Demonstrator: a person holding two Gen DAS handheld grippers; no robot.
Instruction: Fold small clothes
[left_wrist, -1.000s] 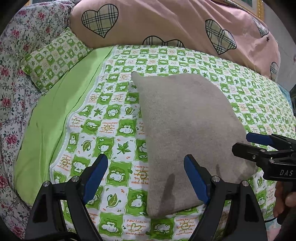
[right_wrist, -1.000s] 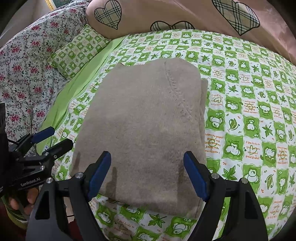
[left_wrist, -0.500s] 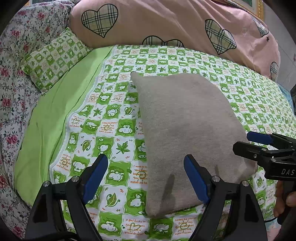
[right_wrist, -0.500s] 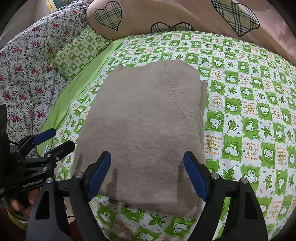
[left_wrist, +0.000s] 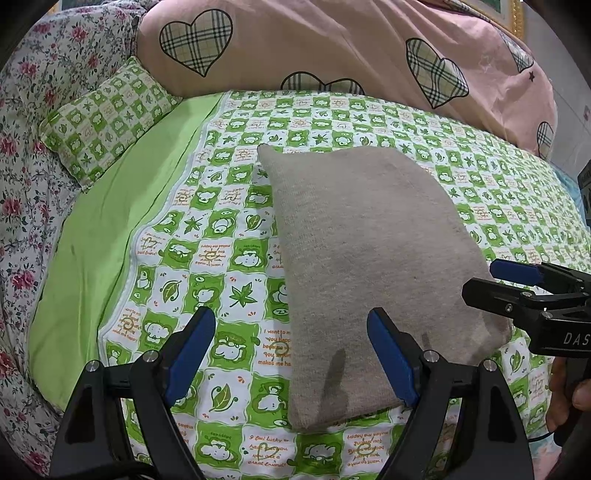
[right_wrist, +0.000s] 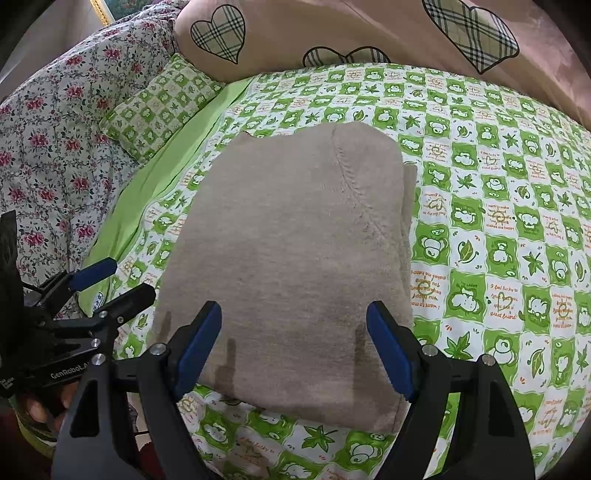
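Folded grey-beige knit garment lay flat on the bed, on the green-and-white checked sheet, toward the near edge and roughly midway across. A seam line ran down its top layer; a second layer showed along its right side in the right wrist view.

Left gripper hung above the garment's near left corner, blue-padded fingers wide apart, nothing between them, not touching the cloth. Right gripper hung above the garment's near edge, fingers likewise spread, clear of the fabric. Each gripper showed at the side of the other's view, with a hand on the handle.

Small checked pillow sat at the far left corner of the sheet. Pink heart-print duvet was bunched along the far edge; floral cover along the left edge.
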